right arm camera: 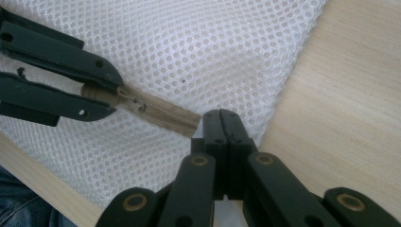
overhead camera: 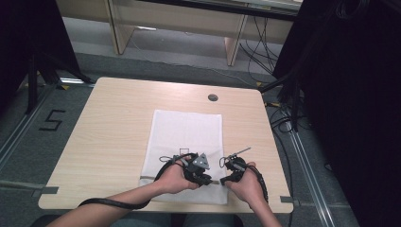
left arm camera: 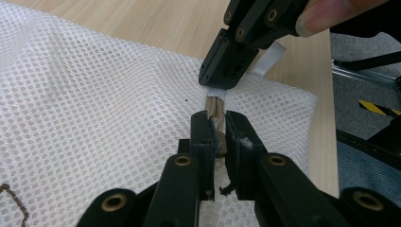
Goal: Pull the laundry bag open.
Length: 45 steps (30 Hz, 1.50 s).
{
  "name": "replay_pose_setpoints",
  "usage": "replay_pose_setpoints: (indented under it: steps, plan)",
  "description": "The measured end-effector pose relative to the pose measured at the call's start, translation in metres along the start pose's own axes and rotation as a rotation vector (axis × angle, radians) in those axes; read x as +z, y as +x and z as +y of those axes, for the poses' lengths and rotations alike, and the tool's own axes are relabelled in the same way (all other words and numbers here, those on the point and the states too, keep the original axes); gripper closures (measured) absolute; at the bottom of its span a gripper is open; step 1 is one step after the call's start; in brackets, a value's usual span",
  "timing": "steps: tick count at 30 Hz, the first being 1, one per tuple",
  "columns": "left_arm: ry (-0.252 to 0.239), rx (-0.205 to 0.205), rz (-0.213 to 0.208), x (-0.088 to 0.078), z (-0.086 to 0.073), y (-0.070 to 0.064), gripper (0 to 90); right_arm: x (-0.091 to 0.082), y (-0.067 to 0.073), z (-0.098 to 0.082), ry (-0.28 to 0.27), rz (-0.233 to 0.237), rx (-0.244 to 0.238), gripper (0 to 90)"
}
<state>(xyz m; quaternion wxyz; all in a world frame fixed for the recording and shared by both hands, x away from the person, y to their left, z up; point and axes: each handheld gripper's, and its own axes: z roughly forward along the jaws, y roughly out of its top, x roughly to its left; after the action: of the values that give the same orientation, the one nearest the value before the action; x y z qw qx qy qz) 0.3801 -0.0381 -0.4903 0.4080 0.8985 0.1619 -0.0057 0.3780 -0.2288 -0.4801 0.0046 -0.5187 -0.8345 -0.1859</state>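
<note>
High view: floor mark (overhead camera: 51, 120), perhaps "5"

The laundry bag (left arm camera: 94, 94) is white open-holed mesh cloth; its zipper (right arm camera: 163, 113) looks tan woven tape; the table (overhead camera: 113, 123) is pale matt wood-grain.

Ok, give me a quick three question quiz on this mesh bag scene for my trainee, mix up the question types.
1. True or false: the left gripper is clamped on the zipper pull.
2. What does the right gripper pinch? A) the table edge B) the end of the zipper on the mesh bag C) a cable
3. What does the mesh bag lie on?

Key:
1. True.
2. B.
3. The wooden table.
</note>
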Motion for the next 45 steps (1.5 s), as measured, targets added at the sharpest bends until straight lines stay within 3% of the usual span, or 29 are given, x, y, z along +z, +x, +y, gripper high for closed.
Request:
replay_pose_setpoints:
  steps: [15,16,20,22,28,31,36,37,40,41,45]
  plan:
    - [0.002,-0.002,0.005,-0.007,0.0,0.0,81.8,-0.001,-0.001,0.0,0.01,0.006,-0.007,90.0]
    - [0.002,0.016,0.003,-0.008,0.001,0.001,81.8,-0.001,-0.001,0.0,0.01,0.006,-0.007,90.0]
    - [-0.006,-0.009,0.005,-0.009,0.001,0.0,81.8,-0.001,-0.001,0.0,0.011,0.004,-0.002,90.0]
    - [-0.001,0.011,0.004,-0.011,0.001,0.001,81.8,-0.001,-0.001,0.0,0.01,0.005,-0.003,90.0]
    - [-0.008,-0.004,0.004,-0.012,0.0,0.001,81.8,-0.001,-0.001,0.0,0.01,0.005,-0.003,90.0]
    - [0.0,0.008,0.01,-0.014,0.0,0.002,81.8,-0.001,-0.001,0.0,0.01,0.004,-0.002,90.0]
    - [-0.006,0.003,0.008,-0.018,-0.001,0.002,81.8,-0.001,-0.002,0.0,0.007,0.005,-0.009,90.0]
    - [-0.006,0.012,0.008,-0.019,-0.001,0.002,81.8,0.0,-0.003,0.0,-0.009,0.009,-0.036,90.0]
    - [-0.008,0.008,0.003,-0.02,-0.001,0.002,81.8,-0.001,-0.001,0.0,0.004,0.009,-0.012,90.0]
    - [-0.008,-0.003,0.004,-0.02,-0.001,0.002,81.8,0.0,-0.003,0.0,-0.011,0.009,-0.037,90.0]
    - [-0.003,-0.004,0.007,-0.023,-0.002,0.002,81.8,-0.001,-0.001,0.0,0.006,0.01,-0.009,90.0]
